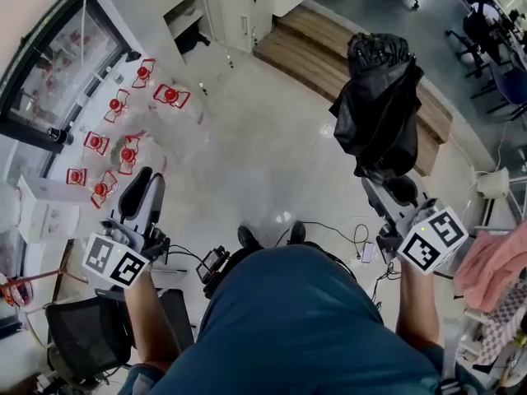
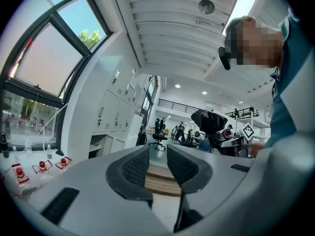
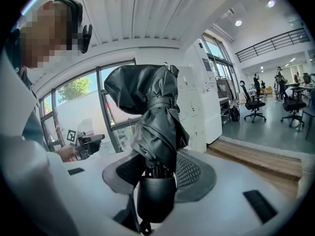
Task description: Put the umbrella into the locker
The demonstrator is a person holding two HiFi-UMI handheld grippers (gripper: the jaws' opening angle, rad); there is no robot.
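A: While the right gripper (image 3: 158,170) sits lower right in the head view, what's in it?
B: Jaws clamped on the folded black umbrella (image 1: 379,105), canopy upward. Left gripper (image 2: 157,161), lower left: jaws apart, nothing between. Lockers (image 1: 222,11) far off, upper centre, one compartment open.

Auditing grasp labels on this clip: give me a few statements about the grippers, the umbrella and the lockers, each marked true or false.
1. The right gripper is clamped on a folded black umbrella. True.
2. The left gripper also grips the umbrella. False: its jaws stand apart with nothing between them.
3. One compartment of the lockers stands open. True.
4. The umbrella is already inside the lockers. False: the right gripper holds it out in the room, apart from them.
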